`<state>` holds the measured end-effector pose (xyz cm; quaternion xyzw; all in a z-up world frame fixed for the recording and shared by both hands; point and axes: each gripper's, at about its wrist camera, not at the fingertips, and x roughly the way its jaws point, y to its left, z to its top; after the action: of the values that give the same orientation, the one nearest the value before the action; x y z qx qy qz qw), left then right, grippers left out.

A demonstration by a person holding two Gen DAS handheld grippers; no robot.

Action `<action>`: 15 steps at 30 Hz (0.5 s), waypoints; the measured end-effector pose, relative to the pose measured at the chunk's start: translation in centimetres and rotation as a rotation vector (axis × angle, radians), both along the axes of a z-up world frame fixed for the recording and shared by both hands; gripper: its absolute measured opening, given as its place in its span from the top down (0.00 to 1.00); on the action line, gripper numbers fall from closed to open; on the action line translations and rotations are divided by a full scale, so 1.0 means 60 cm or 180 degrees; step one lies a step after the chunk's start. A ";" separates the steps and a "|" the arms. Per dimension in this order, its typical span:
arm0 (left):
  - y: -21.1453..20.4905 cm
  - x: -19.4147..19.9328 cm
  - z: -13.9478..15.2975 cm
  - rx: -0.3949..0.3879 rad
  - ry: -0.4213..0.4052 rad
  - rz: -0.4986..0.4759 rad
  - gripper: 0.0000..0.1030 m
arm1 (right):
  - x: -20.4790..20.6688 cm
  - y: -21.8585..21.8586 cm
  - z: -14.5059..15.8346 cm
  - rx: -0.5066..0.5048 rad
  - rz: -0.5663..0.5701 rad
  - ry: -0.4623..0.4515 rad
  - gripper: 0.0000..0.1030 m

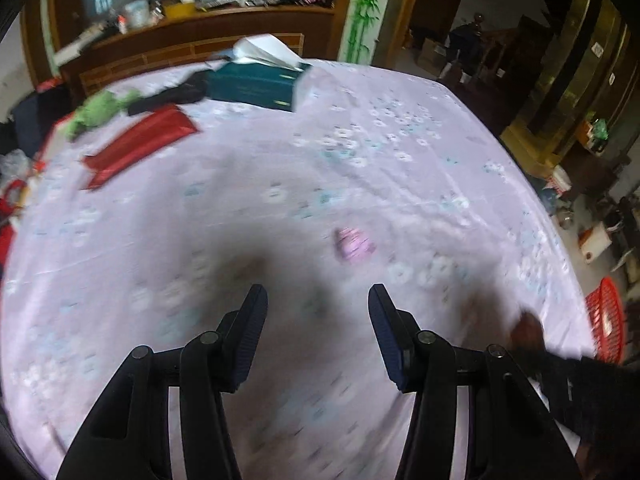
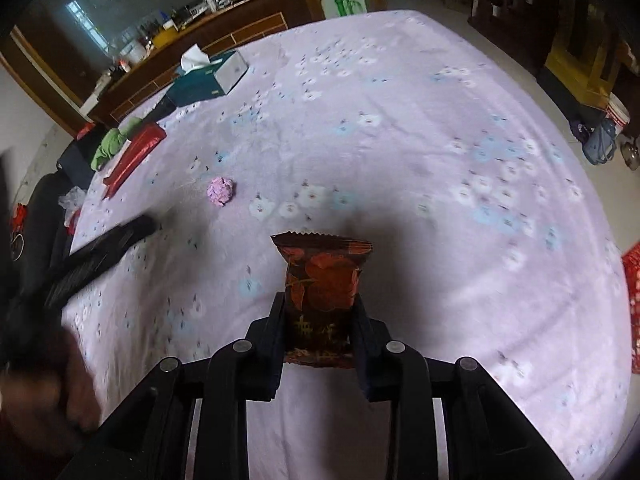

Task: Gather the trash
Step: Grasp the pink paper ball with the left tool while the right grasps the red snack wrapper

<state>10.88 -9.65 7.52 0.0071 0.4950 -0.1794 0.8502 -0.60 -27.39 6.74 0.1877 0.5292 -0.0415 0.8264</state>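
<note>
Right wrist: right gripper point(image 2: 318, 312) clamps red snack wrapper point(image 2: 322, 280), needs binning; left gripper point(image 1: 318, 300) wide open, empty, pink paper ball point(image 1: 354, 243) at 1 o'clock next.

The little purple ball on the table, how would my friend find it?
Look at the big table under the lilac flowered cloth. Near its middle, apart from everything else, lies a crumpled purple paper ball. It alone is small, round and scrunched; the red packet and tissue box are flat-sided.
</note>
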 end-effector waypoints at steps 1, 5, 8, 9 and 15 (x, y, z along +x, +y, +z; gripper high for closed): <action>-0.009 0.012 -0.008 -0.0015 0.0050 0.0003 0.51 | -0.014 -0.006 0.005 -0.0013 -0.0010 -0.0022 0.71; -0.045 0.060 -0.047 -0.0033 0.0217 0.0009 0.59 | -0.053 -0.025 0.017 -0.0044 -0.0056 -0.0065 0.71; -0.070 0.080 -0.070 -0.0002 0.0307 -0.0036 0.64 | -0.077 -0.043 0.018 -0.0035 -0.0117 -0.0073 0.71; -0.077 0.086 -0.078 0.0080 0.0316 -0.0029 0.66 | -0.083 -0.049 0.019 -0.0036 -0.0135 -0.0073 0.71; -0.093 0.090 -0.087 0.0175 0.0224 -0.0046 0.76 | -0.106 -0.071 0.025 -0.0030 -0.0204 -0.0108 0.71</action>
<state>16.26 -15.25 2.27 0.0277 0.5293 -0.1720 0.8304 -6.97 -31.62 8.25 0.2014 0.5087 -0.0674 0.8344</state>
